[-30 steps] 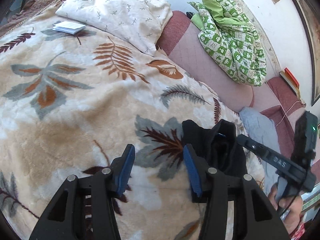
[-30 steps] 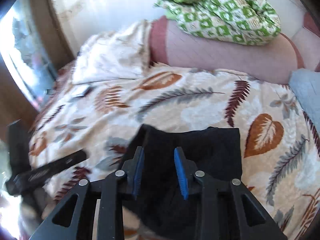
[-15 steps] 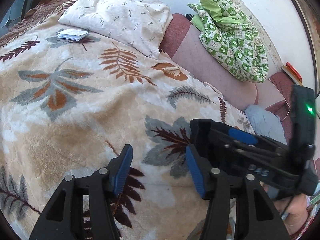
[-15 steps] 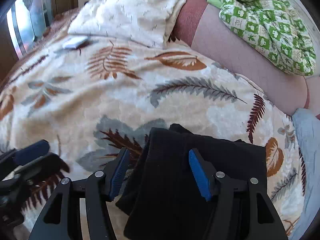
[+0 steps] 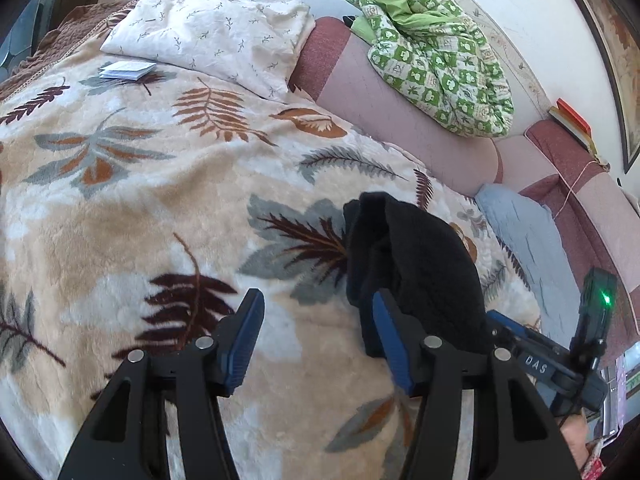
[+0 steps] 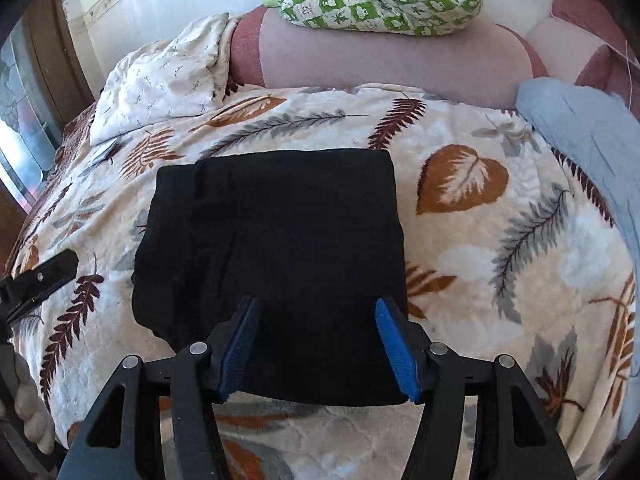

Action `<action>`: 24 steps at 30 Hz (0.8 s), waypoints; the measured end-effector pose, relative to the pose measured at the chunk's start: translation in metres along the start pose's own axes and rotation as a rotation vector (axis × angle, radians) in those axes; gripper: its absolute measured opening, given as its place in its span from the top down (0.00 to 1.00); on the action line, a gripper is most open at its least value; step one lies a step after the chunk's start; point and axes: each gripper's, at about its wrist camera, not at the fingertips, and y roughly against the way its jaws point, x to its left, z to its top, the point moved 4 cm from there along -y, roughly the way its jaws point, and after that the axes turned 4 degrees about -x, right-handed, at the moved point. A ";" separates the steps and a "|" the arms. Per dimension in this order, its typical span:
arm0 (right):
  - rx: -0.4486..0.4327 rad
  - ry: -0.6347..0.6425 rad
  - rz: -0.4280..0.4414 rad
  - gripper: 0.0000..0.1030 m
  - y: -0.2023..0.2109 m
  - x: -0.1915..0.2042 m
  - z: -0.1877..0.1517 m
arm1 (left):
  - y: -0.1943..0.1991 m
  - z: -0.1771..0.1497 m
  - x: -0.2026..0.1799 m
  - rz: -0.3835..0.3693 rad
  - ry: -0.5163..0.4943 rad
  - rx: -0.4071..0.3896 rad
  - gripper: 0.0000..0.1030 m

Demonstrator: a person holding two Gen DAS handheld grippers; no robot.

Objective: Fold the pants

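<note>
Black pants (image 6: 276,240) folded into a square on the blanket (image 6: 500,248). Right claw (image 6: 316,340) spread wide above their near edge, apparently not touching. Left claw (image 5: 316,336) released beside them.

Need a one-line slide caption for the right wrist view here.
Open right gripper over black pants folded into a compact rectangle on the leaf-print blanket.

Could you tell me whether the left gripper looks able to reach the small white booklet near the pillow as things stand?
Probably yes: the left gripper is open and only bare blanket lies between it and the booklet.
</note>
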 end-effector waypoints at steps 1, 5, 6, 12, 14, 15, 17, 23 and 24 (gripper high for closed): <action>-0.012 -0.017 0.023 0.36 0.005 -0.001 0.000 | 0.005 -0.005 -0.004 0.012 -0.009 0.007 0.46; -0.074 -0.132 0.119 0.34 0.030 -0.013 -0.008 | 0.021 -0.025 -0.020 0.060 -0.047 0.039 0.45; -0.085 -0.157 0.128 0.34 0.034 -0.017 -0.013 | 0.023 -0.029 -0.024 0.066 -0.052 0.048 0.45; -0.139 -0.258 0.096 0.33 0.060 -0.047 -0.049 | 0.029 -0.051 -0.059 0.134 -0.135 0.080 0.43; -0.152 -0.241 0.066 0.33 0.067 -0.051 -0.059 | 0.030 -0.059 -0.069 0.170 -0.154 0.072 0.43; -0.158 -0.229 0.054 0.33 0.070 -0.053 -0.062 | 0.028 -0.063 -0.073 0.182 -0.159 0.074 0.43; -0.174 -0.200 0.024 0.33 0.077 -0.051 -0.071 | 0.024 -0.071 -0.079 0.218 -0.163 0.087 0.43; -0.196 -0.105 -0.007 0.28 0.084 -0.040 -0.086 | 0.021 -0.086 -0.089 0.308 -0.197 0.099 0.43; -0.197 -0.101 -0.005 0.28 0.084 -0.040 -0.088 | 0.022 -0.087 -0.093 0.325 -0.216 0.091 0.43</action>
